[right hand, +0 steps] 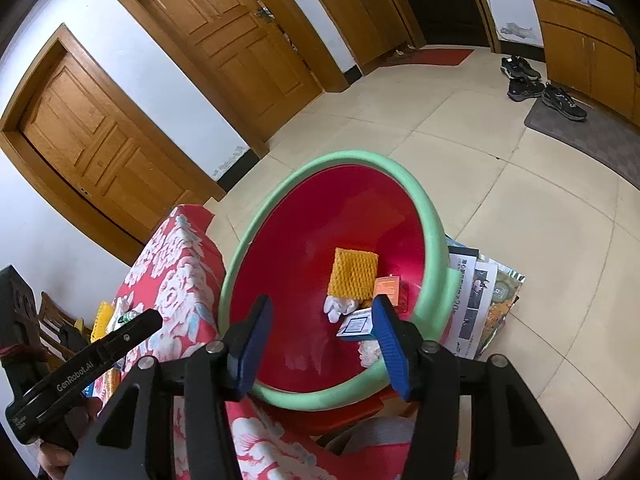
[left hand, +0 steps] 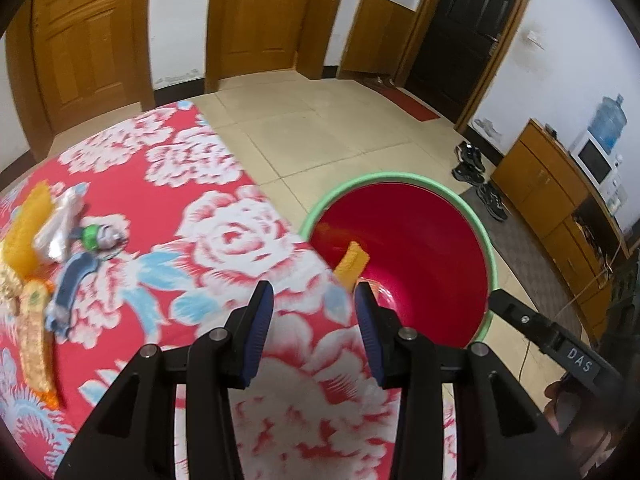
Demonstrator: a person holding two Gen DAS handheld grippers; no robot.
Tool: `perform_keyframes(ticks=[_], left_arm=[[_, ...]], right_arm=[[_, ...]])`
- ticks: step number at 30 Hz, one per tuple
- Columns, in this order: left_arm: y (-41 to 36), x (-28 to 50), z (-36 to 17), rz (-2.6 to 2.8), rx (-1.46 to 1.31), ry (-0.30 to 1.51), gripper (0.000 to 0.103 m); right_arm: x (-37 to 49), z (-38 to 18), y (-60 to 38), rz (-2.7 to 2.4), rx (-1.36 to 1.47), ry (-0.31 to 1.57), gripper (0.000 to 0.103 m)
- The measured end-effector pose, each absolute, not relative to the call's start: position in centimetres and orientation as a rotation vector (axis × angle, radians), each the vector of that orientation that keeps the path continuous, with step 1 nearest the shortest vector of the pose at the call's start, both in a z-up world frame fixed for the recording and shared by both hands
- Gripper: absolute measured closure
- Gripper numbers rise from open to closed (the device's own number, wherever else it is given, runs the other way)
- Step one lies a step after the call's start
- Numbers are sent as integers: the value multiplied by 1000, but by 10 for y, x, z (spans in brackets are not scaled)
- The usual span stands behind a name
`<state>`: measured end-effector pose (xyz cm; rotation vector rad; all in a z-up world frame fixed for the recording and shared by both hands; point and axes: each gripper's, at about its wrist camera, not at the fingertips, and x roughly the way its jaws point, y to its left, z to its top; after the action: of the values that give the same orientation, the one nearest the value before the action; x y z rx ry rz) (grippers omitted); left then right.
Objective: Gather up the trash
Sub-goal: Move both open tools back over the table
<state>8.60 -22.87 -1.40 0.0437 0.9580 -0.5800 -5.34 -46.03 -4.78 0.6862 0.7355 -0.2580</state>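
Observation:
A red basin with a green rim stands beside the table with the red floral cloth. In the basin lie a yellow sponge, white tissue, an orange card and a small blue-and-white box. My left gripper is open over the table's edge next to the basin, with nothing between its pads. My right gripper hangs open above the basin's near rim, also empty. On the cloth at the left lie another yellow sponge, a white wrapper, a blue scrap and a yellow-orange wrapper.
Newspapers lie under the basin's right side on the tiled floor. Shoes sit on a grey mat by wooden cabinets. Wooden doors line the far wall. A chair stands behind the table.

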Motion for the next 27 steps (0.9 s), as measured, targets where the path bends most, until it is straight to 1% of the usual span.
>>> perform_keyframes(ticks=[15, 27], left_arm=[[-167, 82, -9, -464, 8, 936, 61], [-106, 93, -7, -335, -6, 917, 61]], right_arm=[[-52, -29, -430, -208, 638, 735, 44], [-47, -23, -405, -176, 602, 753, 39]])
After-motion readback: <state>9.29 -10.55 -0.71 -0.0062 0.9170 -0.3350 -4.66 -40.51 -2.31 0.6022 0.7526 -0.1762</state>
